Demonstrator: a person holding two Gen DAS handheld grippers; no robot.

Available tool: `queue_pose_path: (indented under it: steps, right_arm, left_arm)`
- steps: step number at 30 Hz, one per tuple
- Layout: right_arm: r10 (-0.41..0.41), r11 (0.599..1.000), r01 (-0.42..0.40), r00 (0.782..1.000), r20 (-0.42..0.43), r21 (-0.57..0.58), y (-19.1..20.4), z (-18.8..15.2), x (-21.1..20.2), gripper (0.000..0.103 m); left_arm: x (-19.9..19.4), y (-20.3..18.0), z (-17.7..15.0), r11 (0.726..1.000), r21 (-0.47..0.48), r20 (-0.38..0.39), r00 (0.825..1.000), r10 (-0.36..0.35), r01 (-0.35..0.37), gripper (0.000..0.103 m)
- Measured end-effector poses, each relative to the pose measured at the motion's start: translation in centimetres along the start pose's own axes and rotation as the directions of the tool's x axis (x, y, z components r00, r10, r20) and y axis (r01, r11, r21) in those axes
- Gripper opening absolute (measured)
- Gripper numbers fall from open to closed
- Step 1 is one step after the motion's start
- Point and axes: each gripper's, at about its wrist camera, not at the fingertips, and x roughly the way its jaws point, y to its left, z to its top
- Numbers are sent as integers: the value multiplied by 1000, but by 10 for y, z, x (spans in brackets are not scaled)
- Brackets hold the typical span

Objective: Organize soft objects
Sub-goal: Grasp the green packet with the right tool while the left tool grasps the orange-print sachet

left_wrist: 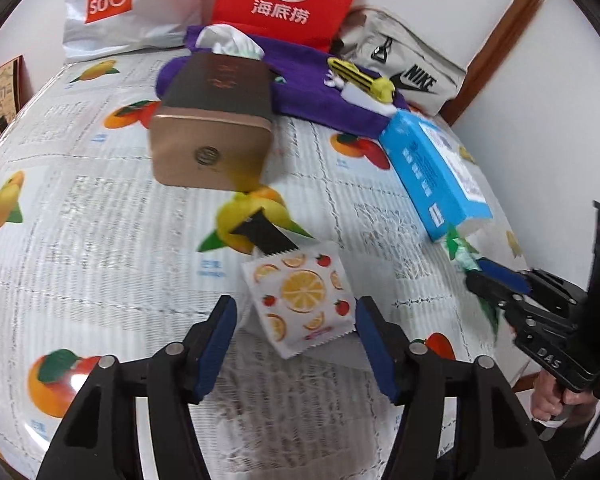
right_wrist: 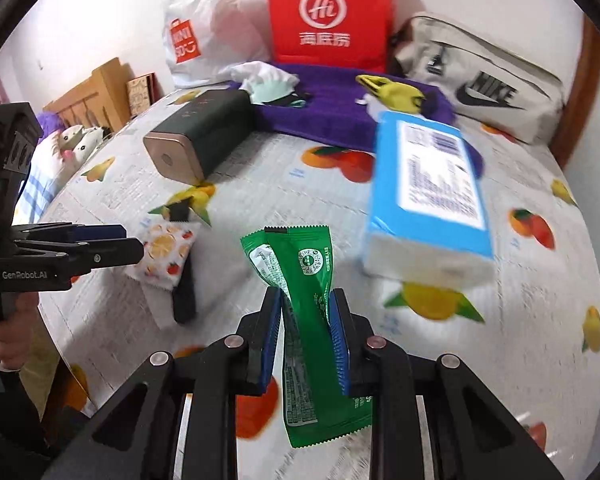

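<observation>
Centrally, the right tongs clamp a green packet. The left tongs stand apart around a fruit-print packet. Upper left, the tissue box holds white tissue.

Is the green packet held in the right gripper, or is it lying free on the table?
Held. The right gripper has its blue pads pressed on both sides of the green packet, which bends at the grip and stands above the fruit-print tablecloth.

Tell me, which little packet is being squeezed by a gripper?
The green packet, pinched in the right gripper. The orange-slice packet just lies between the left gripper's open jaws.
</observation>
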Motion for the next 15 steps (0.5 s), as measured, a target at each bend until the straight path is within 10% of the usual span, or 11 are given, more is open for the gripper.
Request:
queue_pose_path:
  steps: [15]
  right_arm:
    - [-38, 997, 38, 999, -12, 63, -28, -24, 23, 32]
  left_arm:
    - [33, -30, 5, 972, 77, 42, 975, 217, -220, 77]
